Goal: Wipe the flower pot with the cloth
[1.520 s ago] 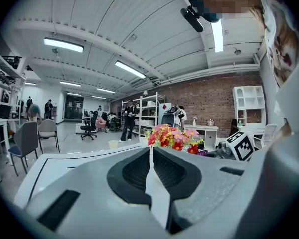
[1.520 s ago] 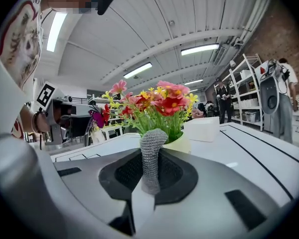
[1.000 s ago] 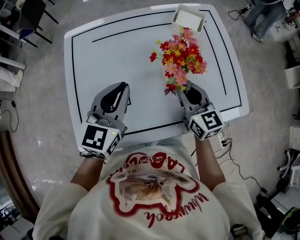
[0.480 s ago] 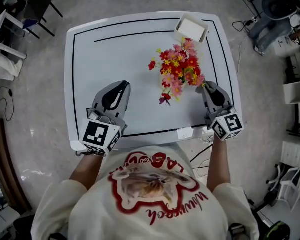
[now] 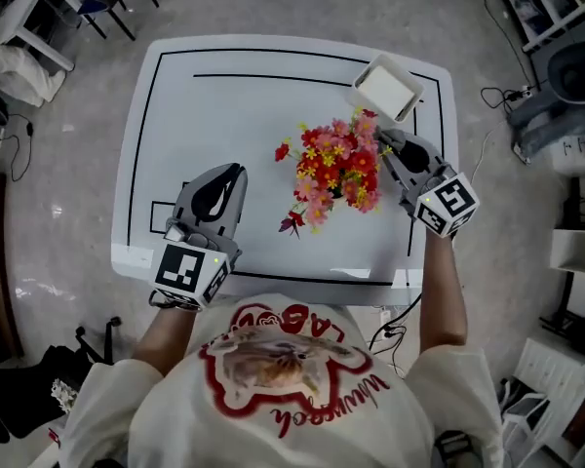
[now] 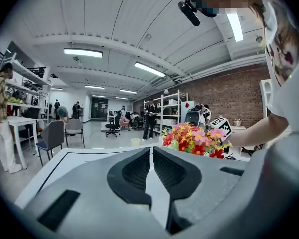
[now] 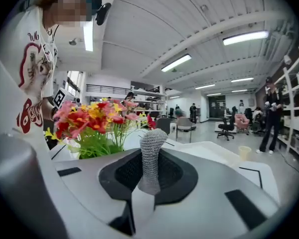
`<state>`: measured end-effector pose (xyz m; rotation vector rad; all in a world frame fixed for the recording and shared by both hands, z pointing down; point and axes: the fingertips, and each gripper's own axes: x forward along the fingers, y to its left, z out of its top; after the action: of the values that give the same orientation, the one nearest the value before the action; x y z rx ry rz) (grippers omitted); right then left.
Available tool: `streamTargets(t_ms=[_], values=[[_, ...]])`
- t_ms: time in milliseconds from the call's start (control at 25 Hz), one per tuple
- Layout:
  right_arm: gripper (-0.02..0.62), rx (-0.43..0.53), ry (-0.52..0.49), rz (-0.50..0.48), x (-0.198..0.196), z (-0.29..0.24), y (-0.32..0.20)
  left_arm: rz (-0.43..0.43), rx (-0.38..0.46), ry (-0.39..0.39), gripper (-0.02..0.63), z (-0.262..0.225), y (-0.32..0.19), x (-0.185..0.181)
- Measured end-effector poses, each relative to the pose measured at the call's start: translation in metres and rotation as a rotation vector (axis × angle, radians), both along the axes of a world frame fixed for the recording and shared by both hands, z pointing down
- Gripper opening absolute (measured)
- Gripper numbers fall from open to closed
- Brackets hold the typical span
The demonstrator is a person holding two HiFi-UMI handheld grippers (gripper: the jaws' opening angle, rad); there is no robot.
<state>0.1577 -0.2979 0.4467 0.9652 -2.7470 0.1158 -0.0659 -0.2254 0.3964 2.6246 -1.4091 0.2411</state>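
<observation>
**Head view.** White table (image 5: 224,96). Flowers (image 5: 333,169) stand right of centre, with the flower pot hidden beneath them. Right gripper (image 5: 385,144) sits just beside the blooms on their right. Left gripper (image 5: 230,174) lies well apart on their left. The right hand is the nearer.

**Left gripper view.** Jaws together, nothing between them. Flowers ahead and to the right.

**Right gripper view.** Jaws clamped on a grey cloth (image 7: 150,156) that stands upright. Flowers lie left of the jaw line. Judged: the cloth must swing left and lower to meet the pot.
</observation>
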Motion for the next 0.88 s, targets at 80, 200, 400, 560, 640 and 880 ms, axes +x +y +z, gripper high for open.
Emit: streamTargets(t_ms=[80, 200, 400, 560, 640, 880], values=[[0.043, -0.013, -0.008, -0.091, -0.012, 0.003, -0.017, -0.042, -0.01, -0.01, 0.025, 0.003, 0.002, 0.0], [0.043, -0.048, -0.04, -0.218, -0.032, 0.007, -0.033, -0.097, -0.027, -0.024, 0.025, 0.006, 0.005, -0.002], [0.043, -0.082, -0.067, -0.398, -0.069, 0.018, -0.036, -0.193, -0.057, -0.048, 0.025, 0.019, 0.011, -0.016], [0.043, -0.127, -0.101, -0.52, -0.084, 0.021, -0.031, -0.237, -0.042, -0.048, 0.025, 0.013, 0.012, -0.016], [0.043, -0.133, -0.099, -0.559, -0.088, 0.021, -0.029, -0.252, -0.042, -0.047, 0.025, 0.012, 0.013, -0.017], [0.041, -0.158, -0.088, -0.616, -0.087, 0.024, -0.022, -0.267, -0.055, -0.054, 0.025, 0.016, 0.02, -0.016]])
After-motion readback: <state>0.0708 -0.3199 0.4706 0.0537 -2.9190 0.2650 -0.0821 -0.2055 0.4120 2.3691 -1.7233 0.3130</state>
